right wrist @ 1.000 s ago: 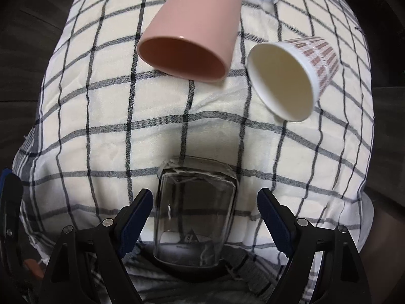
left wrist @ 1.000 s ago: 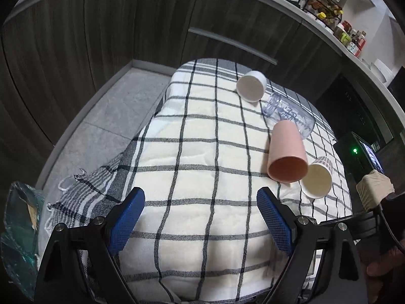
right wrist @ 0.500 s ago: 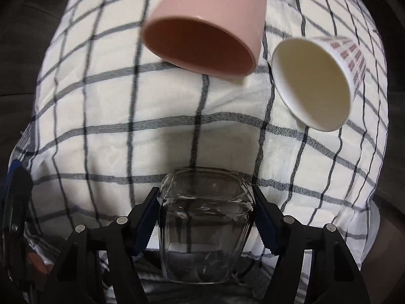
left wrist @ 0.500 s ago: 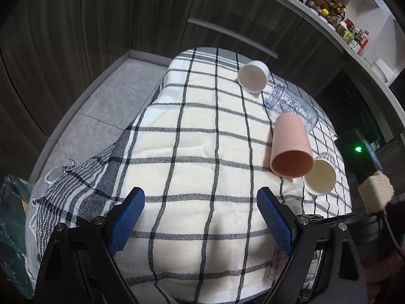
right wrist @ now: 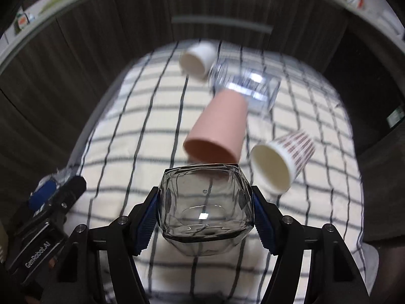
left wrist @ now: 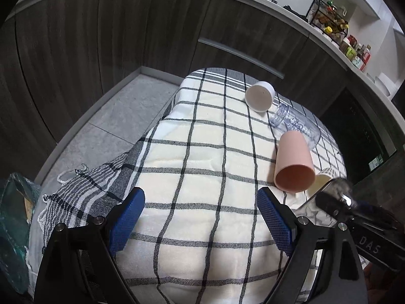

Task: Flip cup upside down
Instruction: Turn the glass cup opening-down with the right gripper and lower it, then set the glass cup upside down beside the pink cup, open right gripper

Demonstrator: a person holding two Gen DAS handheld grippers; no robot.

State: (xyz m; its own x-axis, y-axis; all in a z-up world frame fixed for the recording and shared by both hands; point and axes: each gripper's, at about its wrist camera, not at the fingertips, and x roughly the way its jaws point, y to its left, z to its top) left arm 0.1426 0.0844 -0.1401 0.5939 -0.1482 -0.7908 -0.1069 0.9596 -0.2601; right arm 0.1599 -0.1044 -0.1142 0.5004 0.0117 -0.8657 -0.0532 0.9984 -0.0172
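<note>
While clamped between blue finger pads, a clear glass cup [right wrist: 205, 206] is held off the checked cloth [left wrist: 202, 157] by the right gripper [right wrist: 205, 211].

The cup is pinched on both sides by the closed-in fingers [right wrist: 145, 219], its square-shouldered body tipped toward the camera above the near part of the cloth-covered surface. The left gripper [left wrist: 201, 217] is kept wide apart with nothing between its pads, over the cloth's near edge. Farther back, a pink cup [right wrist: 217, 129], a striped paper cup [right wrist: 282, 160], a white cup [right wrist: 197, 57] and a clear plastic bottle [right wrist: 246, 88] are seen lying on their sides; the pink cup is just beside the paper cup.
</note>
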